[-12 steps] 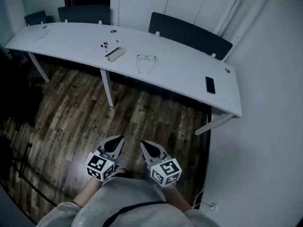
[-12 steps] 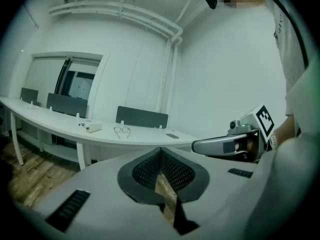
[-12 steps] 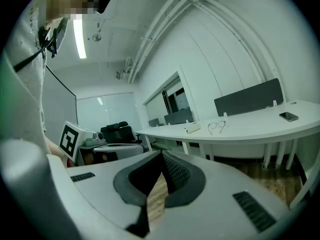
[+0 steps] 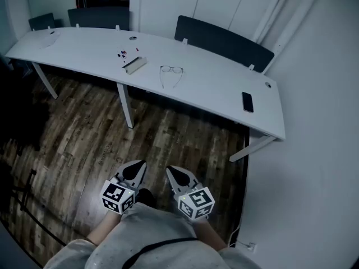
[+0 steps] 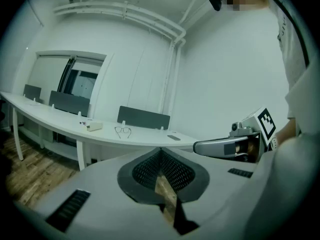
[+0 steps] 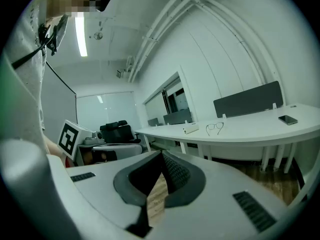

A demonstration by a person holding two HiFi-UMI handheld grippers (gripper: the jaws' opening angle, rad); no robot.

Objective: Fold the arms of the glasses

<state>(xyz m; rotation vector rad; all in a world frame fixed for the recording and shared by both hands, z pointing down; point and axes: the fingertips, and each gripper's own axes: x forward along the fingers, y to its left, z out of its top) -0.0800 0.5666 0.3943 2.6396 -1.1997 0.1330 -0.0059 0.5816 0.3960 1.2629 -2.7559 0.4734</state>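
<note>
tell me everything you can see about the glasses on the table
The glasses have a thin dark frame with two rounded clear lenses. Both arms are unfolded, running from the lenses toward the near edge of the white table, their tips drawing together. They rest on the tabletop with the lenses on the far side, just right of a small pale box and apart from it. Only the table touches them; finer detail is too small to tell.

Dark shape (image 4: 147, 196) on the floor (image 4: 101, 133), between left hand-held gripper (image 4: 136, 168) and right hand-held gripper (image 4: 175, 173), shows larger than before; desk (image 4: 213, 86) and glasses (image 4: 171, 72) sit slightly further left in the head view.
</note>
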